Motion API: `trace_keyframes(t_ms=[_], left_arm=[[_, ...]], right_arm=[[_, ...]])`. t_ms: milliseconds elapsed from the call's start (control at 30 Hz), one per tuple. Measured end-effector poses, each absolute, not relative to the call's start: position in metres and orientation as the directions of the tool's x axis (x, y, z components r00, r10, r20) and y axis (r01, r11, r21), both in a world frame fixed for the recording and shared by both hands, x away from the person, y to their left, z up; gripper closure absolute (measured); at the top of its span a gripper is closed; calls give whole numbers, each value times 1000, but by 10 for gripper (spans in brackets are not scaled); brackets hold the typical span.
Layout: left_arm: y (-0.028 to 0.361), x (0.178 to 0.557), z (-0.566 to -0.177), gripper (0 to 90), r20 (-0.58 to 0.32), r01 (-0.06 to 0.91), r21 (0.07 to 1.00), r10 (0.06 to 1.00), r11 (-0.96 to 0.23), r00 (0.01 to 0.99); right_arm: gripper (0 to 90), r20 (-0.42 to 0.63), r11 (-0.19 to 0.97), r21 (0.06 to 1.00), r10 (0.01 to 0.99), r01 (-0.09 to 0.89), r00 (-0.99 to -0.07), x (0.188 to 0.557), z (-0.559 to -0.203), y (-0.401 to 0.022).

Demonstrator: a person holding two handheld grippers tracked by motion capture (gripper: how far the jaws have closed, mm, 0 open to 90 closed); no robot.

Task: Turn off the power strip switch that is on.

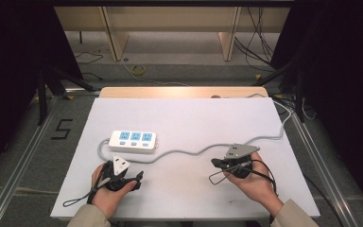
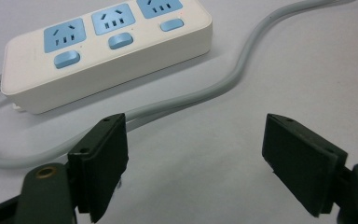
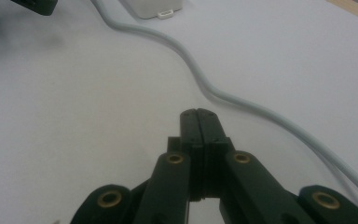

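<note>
A white power strip (image 1: 132,141) with three blue sockets lies left of the table's middle. Its grey cable (image 1: 194,152) loops from the strip's left end and snakes off to the right edge. In the left gripper view the strip (image 2: 107,51) and cable (image 2: 205,91) lie just beyond my left gripper (image 2: 196,144), whose jaws stand wide open with nothing between them. That left gripper (image 1: 139,180) rests near the front edge, below the strip. My right gripper (image 1: 214,162) sits front right, just below the cable. Its jaws (image 3: 199,114) are shut with nothing in them, and the cable (image 3: 242,102) runs past ahead.
The white table top (image 1: 184,118) has bare room at the back and in the middle front. A wooden board (image 1: 184,91) borders its far edge. Black stands and loose wires are on the floor beyond.
</note>
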State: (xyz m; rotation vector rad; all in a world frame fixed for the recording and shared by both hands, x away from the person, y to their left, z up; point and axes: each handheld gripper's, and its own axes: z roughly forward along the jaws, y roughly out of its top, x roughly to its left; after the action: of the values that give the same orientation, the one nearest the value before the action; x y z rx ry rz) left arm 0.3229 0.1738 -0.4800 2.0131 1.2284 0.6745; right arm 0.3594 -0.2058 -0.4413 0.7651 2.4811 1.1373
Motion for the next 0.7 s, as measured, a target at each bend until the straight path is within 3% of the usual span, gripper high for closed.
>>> trace_keyframes(t_ms=[700], left_arm=[[173,323,-480,224,81,553,767,903,-326,421]], right_arm=[[900,-56,558,759,568,334,-821,371,-436,-182]])
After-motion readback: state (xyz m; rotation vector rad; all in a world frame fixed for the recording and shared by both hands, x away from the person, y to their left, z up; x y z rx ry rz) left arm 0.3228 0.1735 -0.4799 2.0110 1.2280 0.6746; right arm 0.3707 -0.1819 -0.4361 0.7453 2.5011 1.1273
